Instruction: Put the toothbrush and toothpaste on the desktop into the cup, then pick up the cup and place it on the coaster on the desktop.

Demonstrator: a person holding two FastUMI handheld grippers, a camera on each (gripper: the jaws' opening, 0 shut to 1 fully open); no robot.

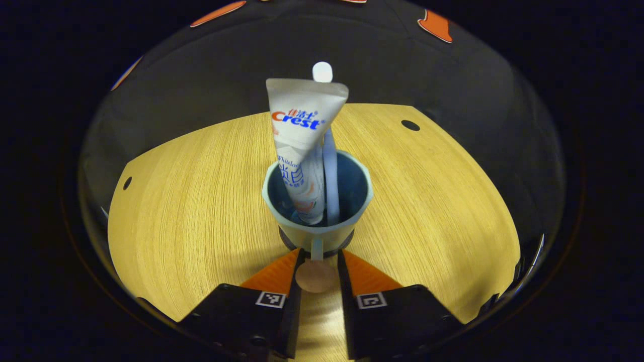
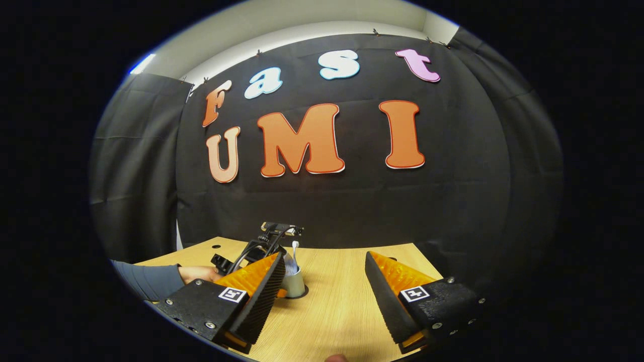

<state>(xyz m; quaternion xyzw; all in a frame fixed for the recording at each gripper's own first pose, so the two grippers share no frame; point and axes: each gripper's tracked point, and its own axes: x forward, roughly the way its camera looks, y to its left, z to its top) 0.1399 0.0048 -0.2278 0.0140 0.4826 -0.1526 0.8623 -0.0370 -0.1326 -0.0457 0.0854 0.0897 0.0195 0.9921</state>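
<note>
A light blue cup (image 1: 317, 201) stands upright on a dark round coaster (image 1: 348, 242) on the wooden desktop (image 1: 191, 211). In it stand a white toothpaste tube (image 1: 302, 146) and a pale toothbrush (image 1: 329, 166), whose head (image 1: 322, 72) rises above the tube. My left gripper (image 1: 320, 251) is open at the cup's near side. The thin cup handle (image 1: 317, 249) lies in the gap between its fingers without touching them. My right gripper (image 2: 323, 256) is wide open above the table and holds nothing. Beyond its left finger are the cup (image 2: 294, 282) and the left gripper (image 2: 271, 236).
A hand and grey sleeve (image 2: 151, 279) hold the left gripper at the table's left. Small dark holes (image 1: 410, 125) mark the desktop near its far edge. The booth's black cloth wall (image 2: 352, 201) rises behind the table. Bare wood (image 2: 342, 301) lies under the right gripper.
</note>
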